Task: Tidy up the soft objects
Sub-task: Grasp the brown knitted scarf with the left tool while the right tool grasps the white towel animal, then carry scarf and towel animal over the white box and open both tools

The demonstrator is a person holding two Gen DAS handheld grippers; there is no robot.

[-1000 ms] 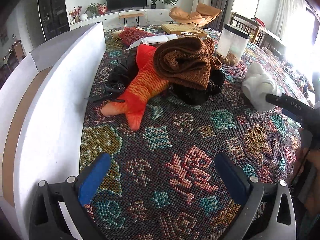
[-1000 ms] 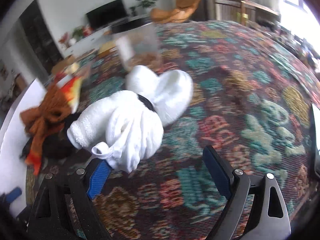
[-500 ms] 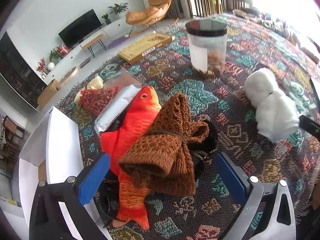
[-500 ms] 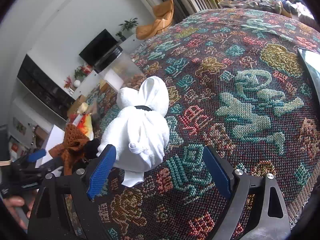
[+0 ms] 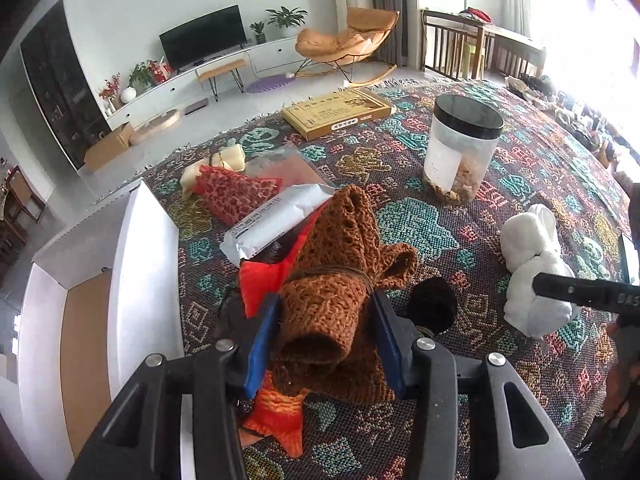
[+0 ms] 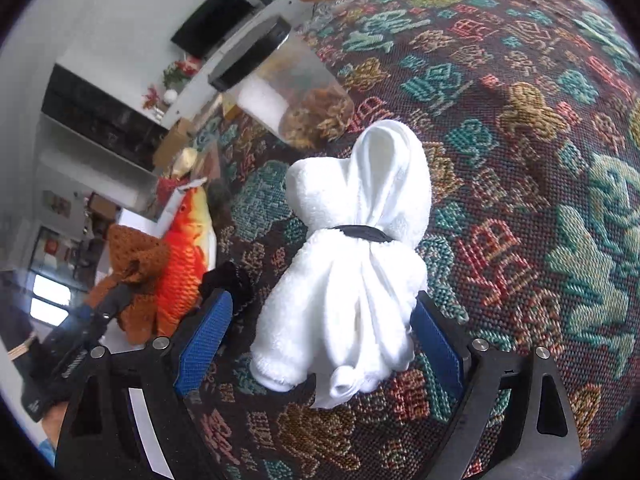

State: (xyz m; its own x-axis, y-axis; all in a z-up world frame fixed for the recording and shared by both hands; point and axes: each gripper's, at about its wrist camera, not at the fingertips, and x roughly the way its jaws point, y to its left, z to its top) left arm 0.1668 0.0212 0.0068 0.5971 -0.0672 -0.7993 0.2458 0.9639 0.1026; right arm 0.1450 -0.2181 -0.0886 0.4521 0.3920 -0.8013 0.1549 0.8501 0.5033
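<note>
Nearest the left camera, the left gripper (image 5: 326, 330) has its blue pads pressed against both sides of the brown knitted bundle (image 5: 336, 280), which lies on top of the orange fish toy (image 5: 276, 408) near the table's left edge, just beside the white box (image 5: 132, 280). The box looks bare inside (only its cardboard floor shows), so I judge the sorting has barely begun. On the right, the right gripper (image 6: 320, 332) straddles the white towel roll (image 6: 348, 264), its pads at the sides of the roll; whether they already pinch it I cannot tell. The roll lies on the patterned tablecloth (image 6: 520, 160), well apart from the pile. Beyond stand a black-lidded jar (image 5: 460, 152), a silver packet (image 5: 276, 220), a red pouch (image 5: 234, 192) and a flat yellow box (image 5: 336, 116) at the far edge. All soft things remain to be put away.
</note>
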